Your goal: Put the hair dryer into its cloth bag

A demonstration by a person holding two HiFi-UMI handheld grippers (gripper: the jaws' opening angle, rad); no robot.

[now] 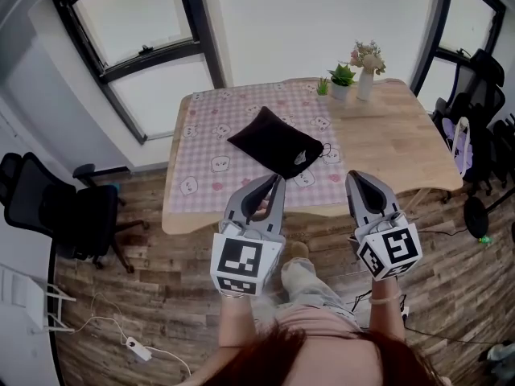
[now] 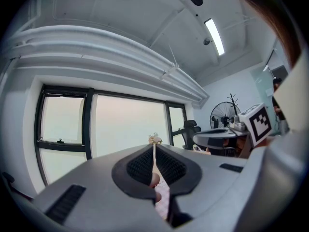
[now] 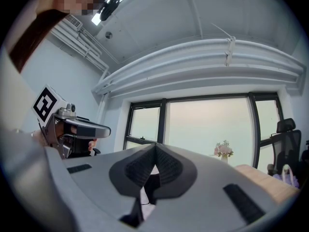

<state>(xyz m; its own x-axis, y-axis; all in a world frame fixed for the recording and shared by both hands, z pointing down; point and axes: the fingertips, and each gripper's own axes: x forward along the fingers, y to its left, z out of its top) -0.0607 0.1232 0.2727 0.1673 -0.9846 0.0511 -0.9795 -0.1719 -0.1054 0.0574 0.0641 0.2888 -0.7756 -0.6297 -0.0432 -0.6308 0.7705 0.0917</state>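
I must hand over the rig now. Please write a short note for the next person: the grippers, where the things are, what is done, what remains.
Left gripper: shut, empty, held level just short of the table.
Right gripper: shut, empty, level beside it.
Cloth bag: lies on the pink checked cloth, untouched by either gripper.
Hair dryer: seen in no view; it cannot be told whether it is inside the bag.
Done: nothing can be confirmed.
Left: check the bag, find the dryer, bag it if needed.
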